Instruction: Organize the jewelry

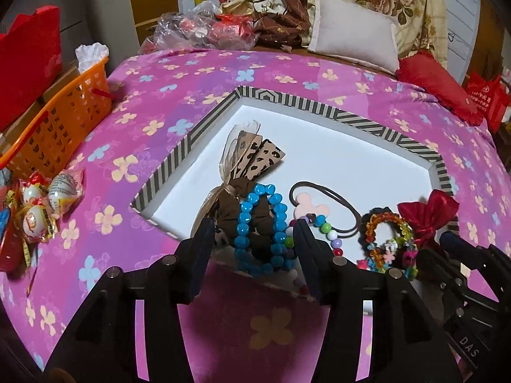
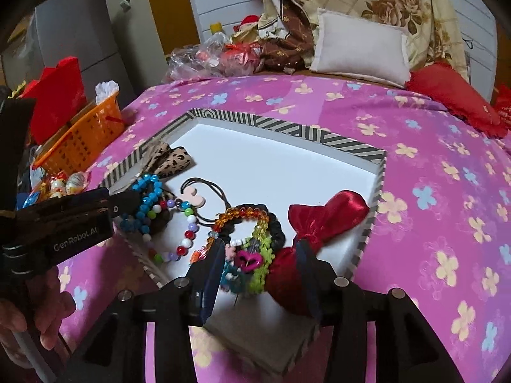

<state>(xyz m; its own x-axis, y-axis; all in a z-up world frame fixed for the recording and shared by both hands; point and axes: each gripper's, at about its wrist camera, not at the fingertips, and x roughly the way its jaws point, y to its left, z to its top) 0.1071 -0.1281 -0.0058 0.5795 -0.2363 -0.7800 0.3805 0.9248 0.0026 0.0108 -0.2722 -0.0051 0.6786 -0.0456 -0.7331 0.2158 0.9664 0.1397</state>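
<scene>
A shallow box with striped walls (image 1: 297, 103) (image 2: 281, 126) lies on the pink bedspread and holds the jewelry. My left gripper (image 1: 254, 226) is open, its fingers on either side of a blue bead bracelet (image 1: 246, 223) (image 2: 147, 188) lying on a brown leopard hair bow (image 1: 252, 159). My right gripper (image 2: 260, 249) is open over the box's near edge, straddling a colourful charm bracelet (image 2: 246, 255) (image 1: 388, 239) and the neck of a red satin pouch (image 2: 319, 220) (image 1: 428, 214). A multicolour bead string (image 2: 188, 226) and a pink mouse-shaped hair tie (image 1: 311, 206) lie between.
An orange basket (image 1: 60, 121) and wrapped candies (image 1: 41, 204) sit at the left of the bed. A white pillow (image 1: 354, 36), a red cushion (image 1: 437, 86), plastic bags and floral bedding lie at the back. A grey cabinet (image 2: 80, 32) stands left.
</scene>
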